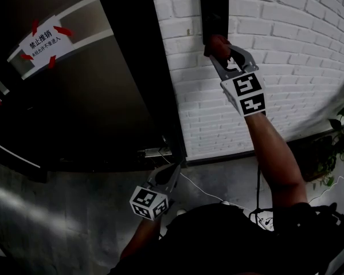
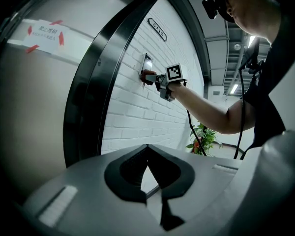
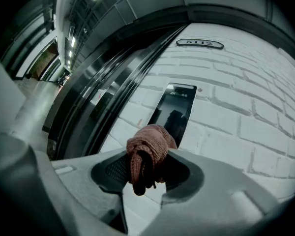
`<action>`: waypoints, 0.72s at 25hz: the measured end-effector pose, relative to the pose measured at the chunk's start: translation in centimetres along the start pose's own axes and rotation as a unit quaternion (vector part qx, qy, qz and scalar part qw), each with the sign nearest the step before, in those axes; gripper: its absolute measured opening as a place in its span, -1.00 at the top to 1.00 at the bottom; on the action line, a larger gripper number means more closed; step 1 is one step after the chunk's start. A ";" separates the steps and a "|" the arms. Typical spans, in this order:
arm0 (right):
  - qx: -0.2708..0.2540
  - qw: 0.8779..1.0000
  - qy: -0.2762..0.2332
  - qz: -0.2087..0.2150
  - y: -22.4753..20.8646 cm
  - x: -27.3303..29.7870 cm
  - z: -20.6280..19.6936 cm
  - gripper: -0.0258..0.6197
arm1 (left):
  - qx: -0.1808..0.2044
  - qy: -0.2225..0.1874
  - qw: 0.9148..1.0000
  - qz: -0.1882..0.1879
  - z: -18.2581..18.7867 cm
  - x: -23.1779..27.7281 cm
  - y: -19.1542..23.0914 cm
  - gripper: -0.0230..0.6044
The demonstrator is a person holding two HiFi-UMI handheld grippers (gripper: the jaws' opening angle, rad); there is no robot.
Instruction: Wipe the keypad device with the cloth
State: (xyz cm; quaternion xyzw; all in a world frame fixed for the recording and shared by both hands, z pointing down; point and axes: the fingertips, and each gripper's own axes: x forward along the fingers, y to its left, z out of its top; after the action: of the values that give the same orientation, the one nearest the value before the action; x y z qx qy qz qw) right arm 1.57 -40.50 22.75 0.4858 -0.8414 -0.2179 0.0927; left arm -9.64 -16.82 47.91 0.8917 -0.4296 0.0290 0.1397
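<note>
Cloth (image 3: 150, 142) in right claw (image 3: 146, 162) seemingly covers part of keypad device (image 3: 177, 102).

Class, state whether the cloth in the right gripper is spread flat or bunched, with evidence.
Bunched: the cloth is a crumpled wad clamped between the jaws of the right gripper.

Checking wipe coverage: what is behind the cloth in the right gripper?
The keypad device on the white brick wall. The cloth covers its lower end, hiding any contact.
</note>
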 end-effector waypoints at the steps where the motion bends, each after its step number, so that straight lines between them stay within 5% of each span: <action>1: 0.003 1.000 0.003 0.002 0.1 0.0 -0.3 0.47 | 0.001 0.000 1.000 0.000 0.0 -0.1 0.0 0.87; 18: 0.028 0.998 0.060 0.010 1.3 0.2 -3.7 0.47 | 0.004 -0.002 1.000 -0.010 0.0 -1.8 0.3 0.87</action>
State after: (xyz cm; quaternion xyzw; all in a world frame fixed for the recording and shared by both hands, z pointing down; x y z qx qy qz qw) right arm 1.80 -41.07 26.63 0.4915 -0.8451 -0.1641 0.1315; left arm -10.96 -15.64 47.66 0.8965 -0.4211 0.0279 0.1352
